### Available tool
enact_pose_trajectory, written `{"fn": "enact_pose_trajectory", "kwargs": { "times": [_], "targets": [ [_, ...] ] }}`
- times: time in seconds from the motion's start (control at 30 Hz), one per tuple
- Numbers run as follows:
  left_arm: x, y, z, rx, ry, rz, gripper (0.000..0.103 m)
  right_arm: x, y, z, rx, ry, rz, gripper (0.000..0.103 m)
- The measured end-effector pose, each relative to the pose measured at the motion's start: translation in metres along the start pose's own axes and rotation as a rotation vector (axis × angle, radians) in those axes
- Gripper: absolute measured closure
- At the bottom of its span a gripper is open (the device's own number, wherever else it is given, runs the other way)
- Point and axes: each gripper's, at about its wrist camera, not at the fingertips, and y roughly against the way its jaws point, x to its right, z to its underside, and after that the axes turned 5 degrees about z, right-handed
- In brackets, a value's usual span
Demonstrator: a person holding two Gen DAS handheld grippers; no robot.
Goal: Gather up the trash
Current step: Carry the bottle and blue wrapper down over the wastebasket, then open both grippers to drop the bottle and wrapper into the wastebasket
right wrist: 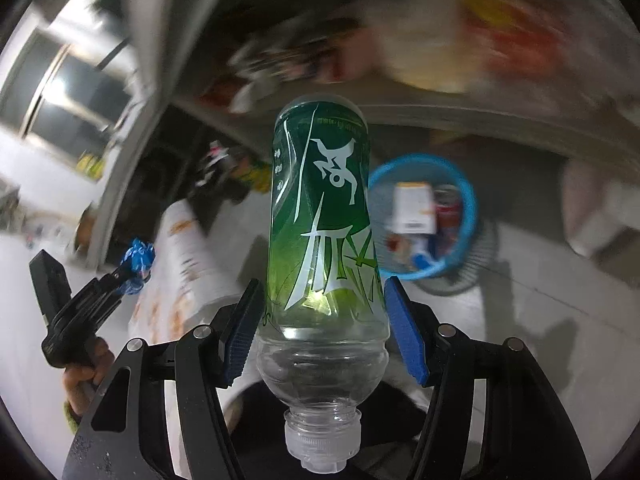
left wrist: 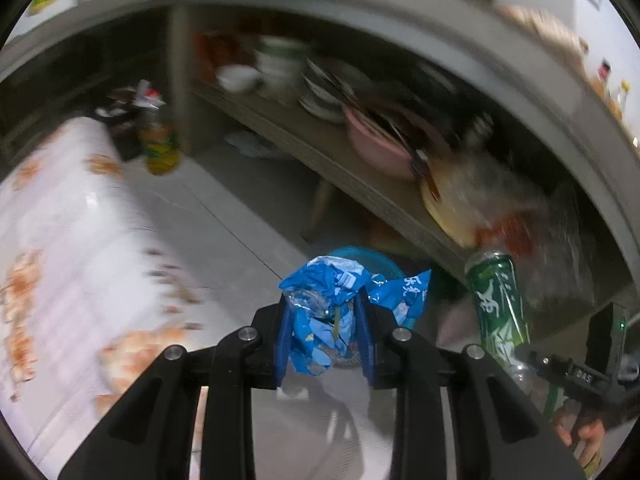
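A crumpled blue wrapper [left wrist: 320, 308] is pinched between the blue pads of my left gripper [left wrist: 324, 316], which is shut on it. Behind the wrapper shows the rim of a blue bin [left wrist: 386, 259]. In the right wrist view my right gripper [right wrist: 324, 320] is shut on a clear plastic bottle [right wrist: 320, 208] with a green label, its cap end toward the camera. The blue bin [right wrist: 470, 200] stands on the floor just right of the bottle, with packets inside. The left gripper [right wrist: 132, 274] with the wrapper [right wrist: 138, 258] shows at the left. The bottle [left wrist: 500, 304] also shows at the left wrist view's right.
A grey shelf [left wrist: 320, 148] holds bowls, plates and a pink basin [left wrist: 376, 148]. A table with a patterned white cloth [left wrist: 60, 220] fills the left. A yellow-green bottle [left wrist: 160, 144] stands on the floor beyond it. A round wire grille [right wrist: 480, 276] lies under the bin.
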Motion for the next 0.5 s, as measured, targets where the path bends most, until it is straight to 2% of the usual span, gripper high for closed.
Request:
{"fn": "enact_pose_trajectory", "kwargs": {
  "times": [0.13,0.3,0.4,0.43,0.5],
  "targets": [
    [0.027,-0.054,0.0,-0.119,-0.022,0.024,0.076,0.033,-0.013,0.002,-0.039,-0.068,0.027,0.045],
    [0.044,-0.127,-0.005,-0.279,-0.012,0.02,0.076,0.043,-0.025,0.0,-0.07,-0.092,0.031,0.045],
    [0.05,-0.165,-0.009,-0.343,-0.021,-0.006,0.074,0.046,-0.029,-0.001,-0.078,-0.096,0.034,0.045],
    [0.051,-0.178,-0.01,-0.358,-0.024,-0.018,0.073,0.046,-0.029,-0.003,-0.079,-0.099,0.036,0.045],
    [0.052,-0.204,-0.012,-0.392,-0.03,-0.048,0.059,0.049,-0.032,-0.005,-0.082,-0.102,0.039,0.045]
  ]
}}
